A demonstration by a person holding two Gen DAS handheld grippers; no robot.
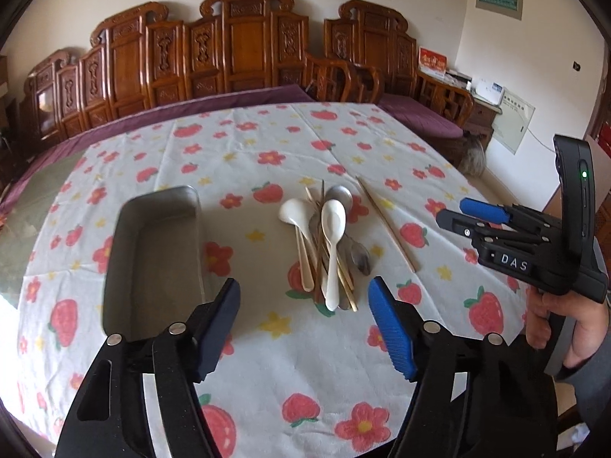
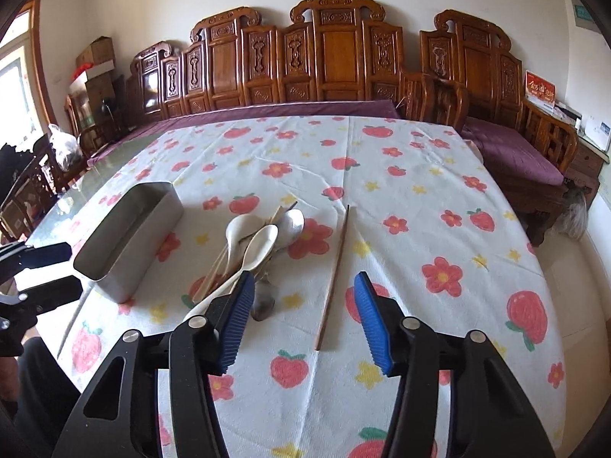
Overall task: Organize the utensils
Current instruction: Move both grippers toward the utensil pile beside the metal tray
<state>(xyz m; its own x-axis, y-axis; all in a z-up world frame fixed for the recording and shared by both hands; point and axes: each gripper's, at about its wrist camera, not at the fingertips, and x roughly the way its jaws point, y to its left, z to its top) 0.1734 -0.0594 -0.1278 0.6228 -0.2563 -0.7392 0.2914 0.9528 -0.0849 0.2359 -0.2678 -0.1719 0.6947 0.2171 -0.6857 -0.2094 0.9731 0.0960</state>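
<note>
Strawberry-print tablecloth (image 1: 267, 362), carved wooden bench (image 2: 336, 61)

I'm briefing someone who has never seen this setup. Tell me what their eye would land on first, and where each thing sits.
First, the heap of utensils mid-table: white spoons, a metal spoon and chopsticks crossed over each other on the strawberry-print tablecloth. To its left stands an empty metal box; to its right one chopstick lies alone. Near the cameras, the left gripper and right gripper are open, holding nothing.
</note>
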